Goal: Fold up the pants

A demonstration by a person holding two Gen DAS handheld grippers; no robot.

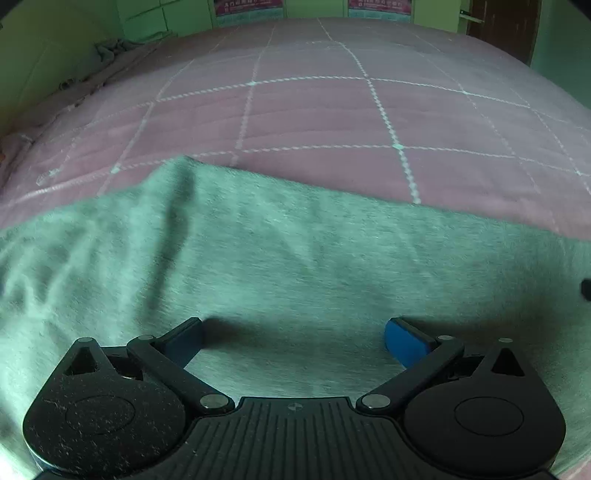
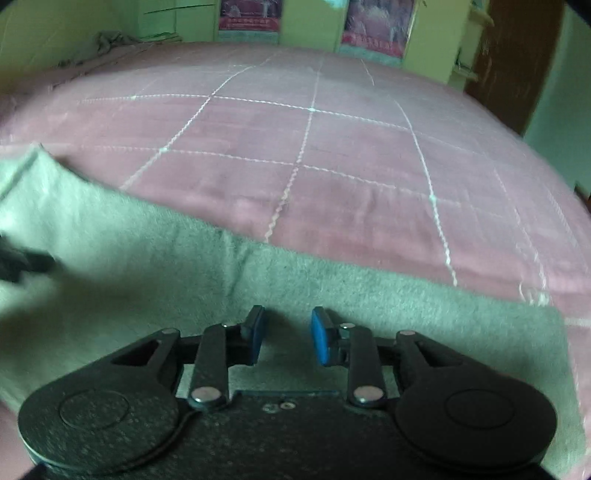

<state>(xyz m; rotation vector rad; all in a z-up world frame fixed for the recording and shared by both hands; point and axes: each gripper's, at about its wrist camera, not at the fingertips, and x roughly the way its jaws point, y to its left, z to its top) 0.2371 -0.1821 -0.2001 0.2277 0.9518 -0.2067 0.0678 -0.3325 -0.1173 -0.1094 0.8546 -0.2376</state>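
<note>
The grey-green pants (image 1: 280, 258) lie flat across the near part of a pink quilted bed, and they also show in the right wrist view (image 2: 155, 280). My left gripper (image 1: 293, 341) hovers over the pants with its blue pads wide apart and nothing between them. My right gripper (image 2: 287, 334) is over the pants near their right end, its blue pads a small gap apart and empty. A fold ridge (image 1: 177, 221) runs down the cloth at the left. The other gripper shows as a dark blur at the left edge of the right wrist view (image 2: 22, 262).
The pink bedspread (image 1: 332, 110) with white stitched squares stretches to the far wall. A crumpled cloth (image 1: 110, 48) lies at the bed's far left corner. Green walls with posters (image 2: 251, 18) stand behind, and a dark wooden door (image 2: 517, 55) is at the right.
</note>
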